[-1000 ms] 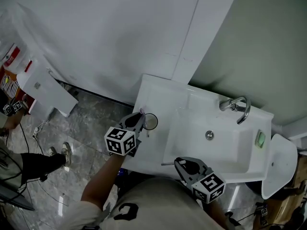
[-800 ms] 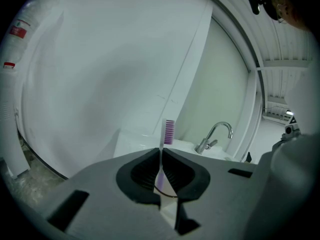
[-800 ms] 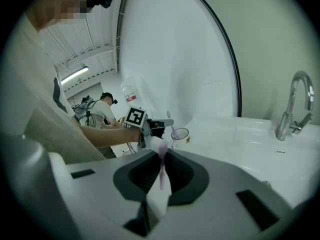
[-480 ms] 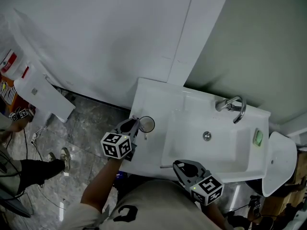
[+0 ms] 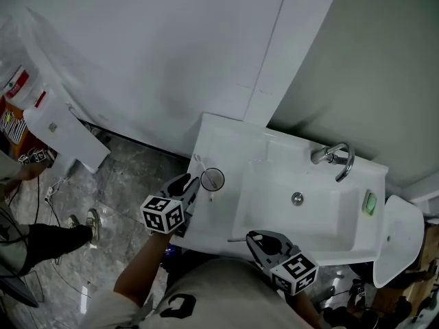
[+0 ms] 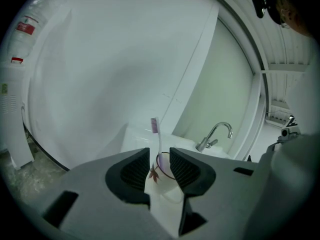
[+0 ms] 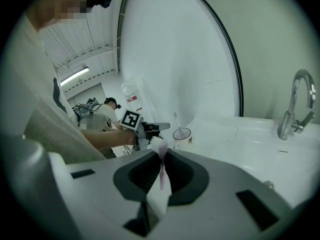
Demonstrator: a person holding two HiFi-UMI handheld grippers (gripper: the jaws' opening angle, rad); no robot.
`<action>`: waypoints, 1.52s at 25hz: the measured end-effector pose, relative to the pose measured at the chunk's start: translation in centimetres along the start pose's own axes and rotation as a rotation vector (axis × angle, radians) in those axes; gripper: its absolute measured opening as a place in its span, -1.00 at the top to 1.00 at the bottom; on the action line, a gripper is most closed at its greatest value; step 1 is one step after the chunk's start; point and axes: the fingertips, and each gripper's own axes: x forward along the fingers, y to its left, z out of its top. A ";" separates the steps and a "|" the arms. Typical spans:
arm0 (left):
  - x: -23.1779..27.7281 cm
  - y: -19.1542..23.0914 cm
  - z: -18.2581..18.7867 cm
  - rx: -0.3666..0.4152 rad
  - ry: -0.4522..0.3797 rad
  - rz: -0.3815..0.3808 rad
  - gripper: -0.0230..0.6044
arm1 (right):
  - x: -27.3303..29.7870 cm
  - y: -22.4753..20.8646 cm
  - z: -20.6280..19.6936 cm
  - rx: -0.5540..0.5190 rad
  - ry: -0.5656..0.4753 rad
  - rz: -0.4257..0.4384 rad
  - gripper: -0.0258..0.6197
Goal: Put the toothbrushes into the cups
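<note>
A clear cup [image 5: 212, 179] stands on the left ledge of the white washbasin [image 5: 223, 139], with a white toothbrush [image 5: 199, 163] with purple bristles leaning in it. My left gripper [image 5: 188, 182] hovers just short of the cup, open. In the left gripper view the toothbrush [image 6: 155, 129] and the cup [image 6: 168, 170] show beyond the gap, clear of the left gripper [image 6: 160, 160]. My right gripper [image 5: 255, 237] sits at the basin's front edge, shut on a second, pink-and-white toothbrush [image 5: 236, 238]. In the right gripper view the second toothbrush [image 7: 161, 170] stands between the right gripper [image 7: 161, 159] pads, and the cup [image 7: 182, 134] is far off.
A chrome faucet [image 5: 336, 155] rises at the basin's back right, with a green soap [image 5: 371, 199] on the right rim. The drain [image 5: 297, 199] is in the bowl. White walls stand behind. Another person [image 5: 27, 235] stands on the grey floor at left.
My left gripper has drawn back from the cup toward the basin's front-left edge, leaving the toothbrush standing in the cup. The right gripper has kept its place.
</note>
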 end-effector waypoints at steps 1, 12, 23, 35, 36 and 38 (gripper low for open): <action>-0.6 -0.1 -0.1 -0.009 -0.001 -0.001 0.56 | 0.1 0.0 0.0 0.000 0.001 0.001 0.81; -7.2 -2.8 -4.5 -0.061 0.063 -0.001 0.86 | 1.6 -0.5 0.0 0.047 0.012 0.031 0.81; -9.1 -1.3 -2.9 -0.101 0.000 0.049 0.86 | 2.0 -2.2 6.3 0.134 -0.157 0.043 0.81; -8.8 -2.7 -3.5 -0.073 0.036 0.006 0.86 | 3.2 -3.4 14.6 -0.053 -0.268 0.024 0.81; -8.8 -2.8 -3.5 -0.073 0.036 0.004 0.86 | 3.6 -3.5 15.0 -0.064 -0.267 0.026 0.81; -8.7 -2.9 -3.3 -0.073 0.034 0.002 0.86 | 4.2 -3.5 15.5 -0.076 -0.264 0.033 0.81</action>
